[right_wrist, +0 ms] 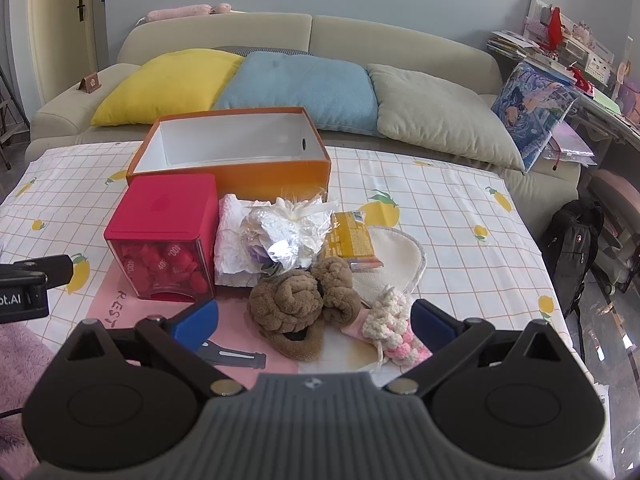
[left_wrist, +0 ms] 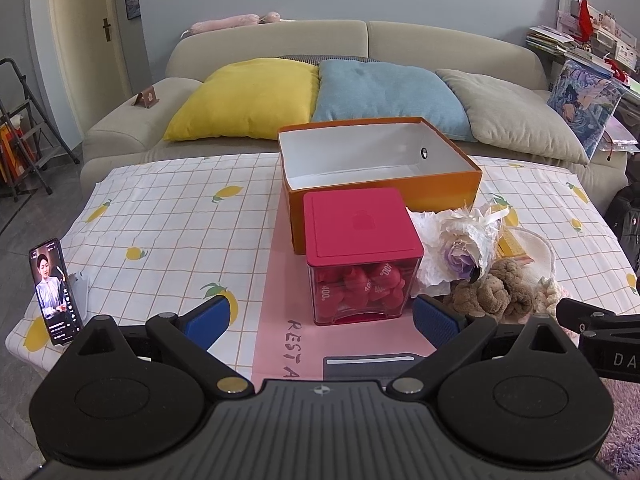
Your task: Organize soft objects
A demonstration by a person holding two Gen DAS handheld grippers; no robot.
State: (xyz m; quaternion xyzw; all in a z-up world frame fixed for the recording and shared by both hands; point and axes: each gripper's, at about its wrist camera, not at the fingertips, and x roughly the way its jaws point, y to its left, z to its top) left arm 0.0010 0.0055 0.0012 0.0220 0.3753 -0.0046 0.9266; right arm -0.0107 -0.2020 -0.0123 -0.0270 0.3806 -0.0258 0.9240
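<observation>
1. Both tools, the left tool (left_wrist: 316, 316) and right tool (right_wrist: 316, 318), are hovering spread and empty over the counter (left_wrist: 168, 216).
2. We are seeing the red-lidded bin (right_wrist: 160, 236) holding red pieces.
3. We are seeing the orange box (right_wrist: 228, 152) standing empty.
4. We are risking dragging the knit piece (right_wrist: 394, 326) along when lifting the brown plush (right_wrist: 304, 304), since they are crowding together.

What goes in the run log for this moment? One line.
left gripper: open, empty | right gripper: open, above brown plush | orange box: empty | phase: pre-grasp
</observation>
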